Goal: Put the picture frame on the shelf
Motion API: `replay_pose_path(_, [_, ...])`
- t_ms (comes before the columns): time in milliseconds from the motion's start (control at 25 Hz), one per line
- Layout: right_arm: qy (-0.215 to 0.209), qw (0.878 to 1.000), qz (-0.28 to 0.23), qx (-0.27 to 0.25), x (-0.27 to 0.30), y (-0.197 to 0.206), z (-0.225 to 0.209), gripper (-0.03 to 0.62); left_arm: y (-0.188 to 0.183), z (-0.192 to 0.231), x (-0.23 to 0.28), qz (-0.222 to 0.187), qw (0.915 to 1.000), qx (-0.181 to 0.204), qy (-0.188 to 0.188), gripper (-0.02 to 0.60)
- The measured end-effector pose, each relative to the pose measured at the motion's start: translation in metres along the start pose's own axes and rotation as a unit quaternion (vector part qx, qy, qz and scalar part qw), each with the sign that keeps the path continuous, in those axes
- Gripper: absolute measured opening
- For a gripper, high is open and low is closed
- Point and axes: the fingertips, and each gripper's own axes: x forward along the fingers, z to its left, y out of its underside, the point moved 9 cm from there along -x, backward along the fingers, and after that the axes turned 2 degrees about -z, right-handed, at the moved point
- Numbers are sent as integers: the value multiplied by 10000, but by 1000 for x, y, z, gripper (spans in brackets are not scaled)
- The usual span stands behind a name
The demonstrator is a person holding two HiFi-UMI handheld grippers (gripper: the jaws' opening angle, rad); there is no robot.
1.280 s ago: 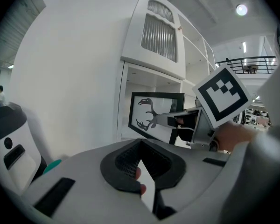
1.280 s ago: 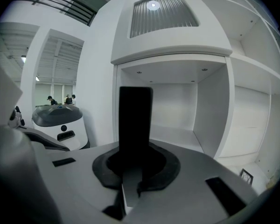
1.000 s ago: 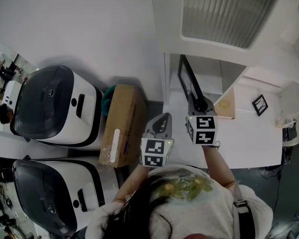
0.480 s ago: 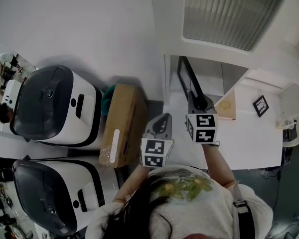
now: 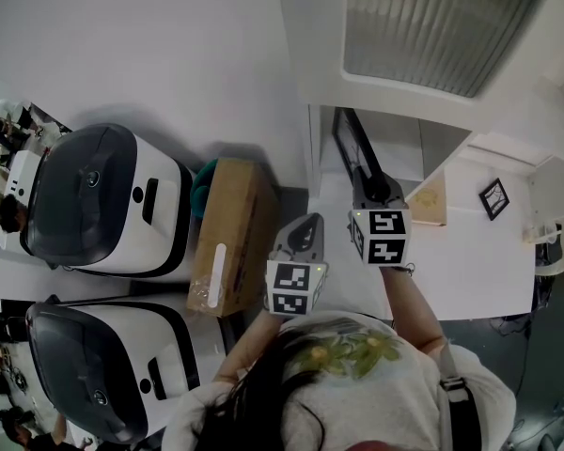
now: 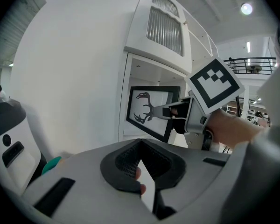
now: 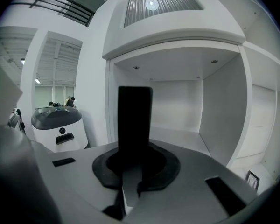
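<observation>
Right tool: your right tool [image 5: 365, 178] pinches the picture frame [image 6: 151, 112] by its near edge, jaws closed on it.
Left tool: your left tool [image 5: 305, 231] has its jaws pressed together with nothing between them. It hangs just left of the right one, outside the shelf.
Picture frame: black-edged, with a dark antler print on white. You hold it upright in the left part of the shelf [image 7: 186, 139] opening. Whether its lower edge touches the shelf floor you cannot tell.
Shelf: 1 open compartment with white floor and walls. A louvred panel [image 5: 432, 22] sits on top of the unit.
Bench: a white bench [image 5: 470, 266] to your right carries a small frame [image 5: 493, 197], near a tan board [image 5: 428, 200].
Left side: 2 white machines [image 5: 94, 200] with dark domed lids stand at your left. A cardboard box [image 5: 230, 238] sits between them and the shelf, with a teal thing [image 5: 205, 181] just behind it.
Room: a plain white wall [image 5: 169, 45] is ahead. The left gripper view shows a railing [image 6: 254, 64] high up at the far right.
</observation>
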Motion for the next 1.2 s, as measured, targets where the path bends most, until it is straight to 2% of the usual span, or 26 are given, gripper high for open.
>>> replay_pose_path(1200, [21, 10000, -34, -54, 38, -11, -7, 38, 3, 6, 18, 168, 9998, -77, 85, 20])
